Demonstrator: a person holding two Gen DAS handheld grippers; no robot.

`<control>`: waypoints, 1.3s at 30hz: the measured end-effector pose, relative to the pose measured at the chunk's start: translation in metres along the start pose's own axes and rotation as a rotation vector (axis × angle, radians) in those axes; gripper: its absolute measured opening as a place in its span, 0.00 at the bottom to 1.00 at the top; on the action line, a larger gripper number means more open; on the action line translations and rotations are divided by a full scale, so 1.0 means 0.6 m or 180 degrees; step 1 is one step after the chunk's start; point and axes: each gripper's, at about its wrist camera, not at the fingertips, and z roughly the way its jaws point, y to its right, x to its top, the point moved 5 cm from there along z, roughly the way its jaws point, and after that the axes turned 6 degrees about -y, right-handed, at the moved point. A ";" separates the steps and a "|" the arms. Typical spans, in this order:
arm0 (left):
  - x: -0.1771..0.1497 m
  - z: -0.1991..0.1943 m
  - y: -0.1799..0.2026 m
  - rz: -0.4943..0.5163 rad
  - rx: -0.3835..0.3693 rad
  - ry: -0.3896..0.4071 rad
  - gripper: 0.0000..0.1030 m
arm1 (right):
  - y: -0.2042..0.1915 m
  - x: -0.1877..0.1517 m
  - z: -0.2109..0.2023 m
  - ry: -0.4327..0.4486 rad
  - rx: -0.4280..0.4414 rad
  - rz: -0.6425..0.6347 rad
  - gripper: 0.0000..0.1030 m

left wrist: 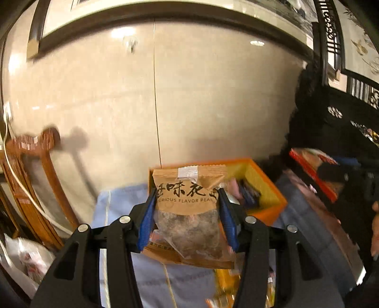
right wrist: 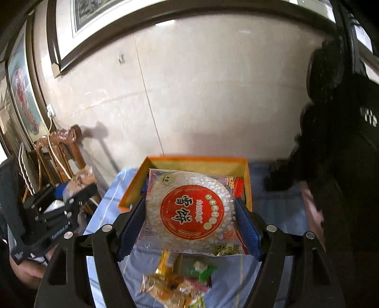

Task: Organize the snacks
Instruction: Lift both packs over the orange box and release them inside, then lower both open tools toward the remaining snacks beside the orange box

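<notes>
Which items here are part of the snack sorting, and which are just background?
In play:
- brown paper peanut packet, clamped in left gripper
- clear rice cracker packet with red round label, clamped in right gripper
- orange cardboard box
- loose pile of small wrapped snacks

Background:
- carved wooden chair
- framed picture
- light blue tablecloth
</notes>
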 end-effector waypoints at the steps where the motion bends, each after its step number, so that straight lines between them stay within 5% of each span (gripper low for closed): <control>1: 0.023 0.004 -0.002 -0.0021 0.0017 0.0041 0.47 | 0.002 0.010 0.001 0.0020 -0.0003 0.0007 0.72; 16: 0.127 0.114 -0.005 -0.0107 0.0184 0.0078 0.48 | 0.029 0.114 0.103 0.0028 -0.0058 -0.0035 0.73; 18: 0.134 0.139 -0.016 -0.0153 0.0229 0.0133 0.70 | 0.028 0.125 0.129 -0.0041 -0.0011 -0.0088 0.76; 19: 0.132 0.147 -0.017 -0.0185 0.0241 0.0156 0.96 | 0.031 0.127 0.147 -0.0120 -0.0054 -0.0117 0.81; 22: 0.116 0.180 -0.022 -0.0088 0.0391 -0.0039 0.96 | 0.047 0.121 0.176 -0.0247 -0.0301 -0.0172 0.81; 29: 0.016 0.159 -0.027 -0.0029 0.0245 -0.0219 0.96 | 0.077 0.011 0.171 -0.0471 -0.0201 0.0139 0.81; 39: -0.313 0.139 0.085 0.0751 -0.0458 -0.0934 0.96 | 0.047 -0.294 0.211 -0.1425 -0.0115 0.0206 0.81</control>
